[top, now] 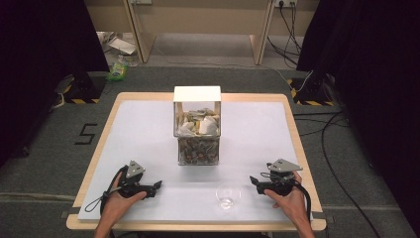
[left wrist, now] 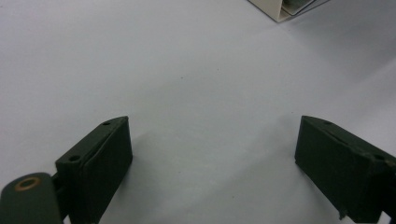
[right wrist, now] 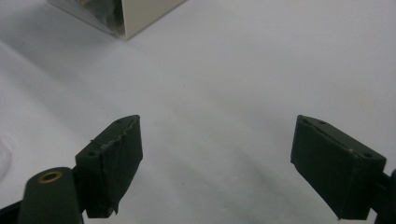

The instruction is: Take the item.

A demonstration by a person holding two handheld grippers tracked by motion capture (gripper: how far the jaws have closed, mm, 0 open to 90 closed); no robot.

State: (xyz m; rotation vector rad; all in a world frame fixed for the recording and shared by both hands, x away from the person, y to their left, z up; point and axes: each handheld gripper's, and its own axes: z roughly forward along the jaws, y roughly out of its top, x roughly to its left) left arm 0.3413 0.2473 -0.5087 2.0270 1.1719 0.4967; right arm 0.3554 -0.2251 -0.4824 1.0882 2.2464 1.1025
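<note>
Clear glass cup (top: pixel 228 196) — small, round, empty, upright on the white bench (top: pixel 148 129) at 6 o'clock from the transparent box (top: pixel 197 130) of crumpled paper and scraps. Right gripper (top: pixel 253 180) just beside it at 3 o'clock, jaws wide apart, nothing between. Left gripper (top: pixel 157 185) at 9 o'clock, well apart — likewise spread and empty.

At frame centre a clear box (top: pixel 197 126) stands on the tabletop (top: pixel 148 129). Lower left and lower right, 2 tongs (top: pixel 157 186) (top: pixel 253 180) flank a glass cup (top: pixel 228 196).
</note>
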